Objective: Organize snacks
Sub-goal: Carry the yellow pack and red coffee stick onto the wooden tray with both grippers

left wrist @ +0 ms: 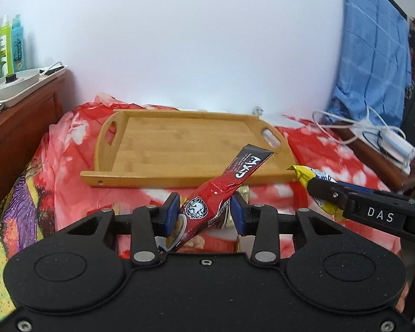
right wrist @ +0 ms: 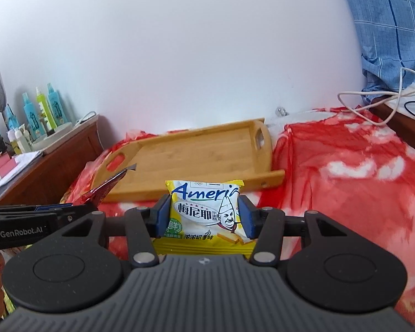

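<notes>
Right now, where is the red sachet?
Left wrist view: red sachet clamped in the left gripper, tilted toward the wooden tray.

The tray [left wrist: 179, 146] is pale wood, smooth and matt, with visible grain. The red sachet [left wrist: 224, 191] is glossy, crinkled foil-like film; the yellow packet [right wrist: 206, 213] is shiny plastic wrap. Both grippers, the left gripper [left wrist: 204, 211] and the right gripper [right wrist: 204, 217], have matt black speckled plastic bodies, bright metal pins and blue rubbery-looking pads. The bedspread [right wrist: 345, 182] is soft, wrinkled printed cloth.
</notes>
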